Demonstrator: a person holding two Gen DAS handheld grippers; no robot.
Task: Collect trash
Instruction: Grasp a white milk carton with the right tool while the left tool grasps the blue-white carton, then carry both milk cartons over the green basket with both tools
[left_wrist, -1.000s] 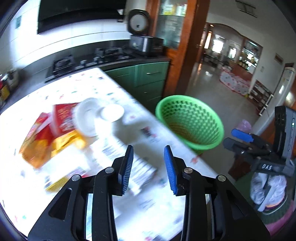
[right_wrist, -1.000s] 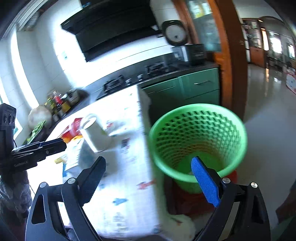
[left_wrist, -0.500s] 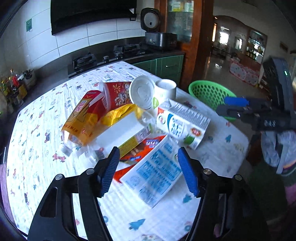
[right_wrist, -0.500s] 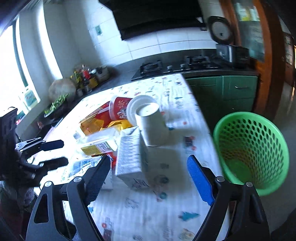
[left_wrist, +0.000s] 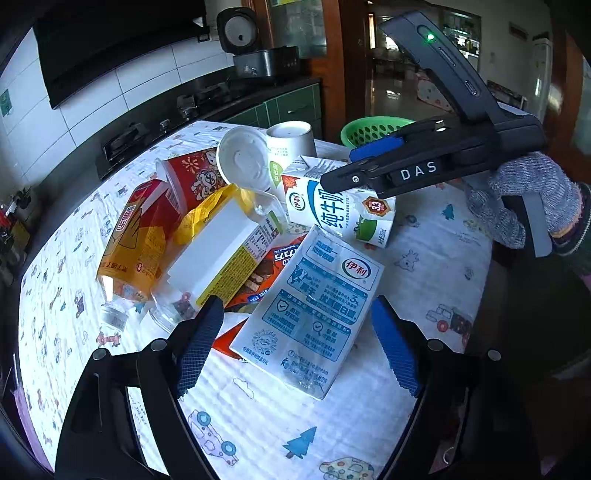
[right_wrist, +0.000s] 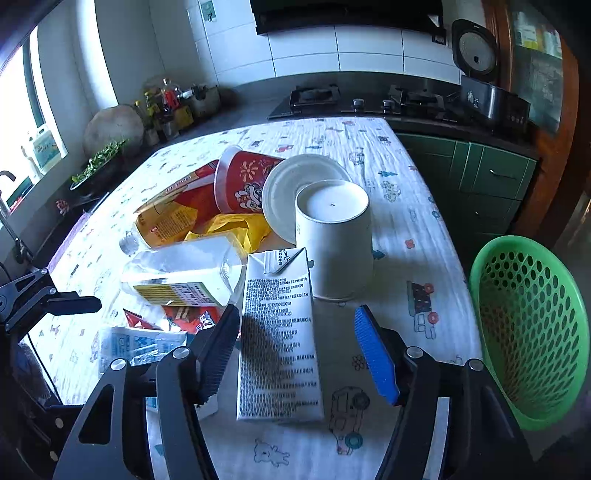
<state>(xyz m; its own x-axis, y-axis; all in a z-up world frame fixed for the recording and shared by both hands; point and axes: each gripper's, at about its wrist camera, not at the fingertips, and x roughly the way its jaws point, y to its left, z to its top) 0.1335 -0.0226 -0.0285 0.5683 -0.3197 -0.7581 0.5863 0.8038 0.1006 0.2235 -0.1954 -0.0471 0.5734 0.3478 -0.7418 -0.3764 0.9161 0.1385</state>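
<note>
On the patterned tablecloth (right_wrist: 406, 206), the right gripper (right_wrist: 295, 354) is closing around the milk carton (right_wrist: 279, 339) without yet pinching it, so an off-centre squeeze could tip it against the paper cup (right_wrist: 334, 240), while the left gripper (left_wrist: 295, 343), opening, holds nothing above the flat blue pouch (left_wrist: 314, 306).

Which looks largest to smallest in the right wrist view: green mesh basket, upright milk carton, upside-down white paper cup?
1. Green mesh basket.
2. Upright milk carton, though nearness to the camera inflates it.
3. Upside-down white paper cup.
</note>
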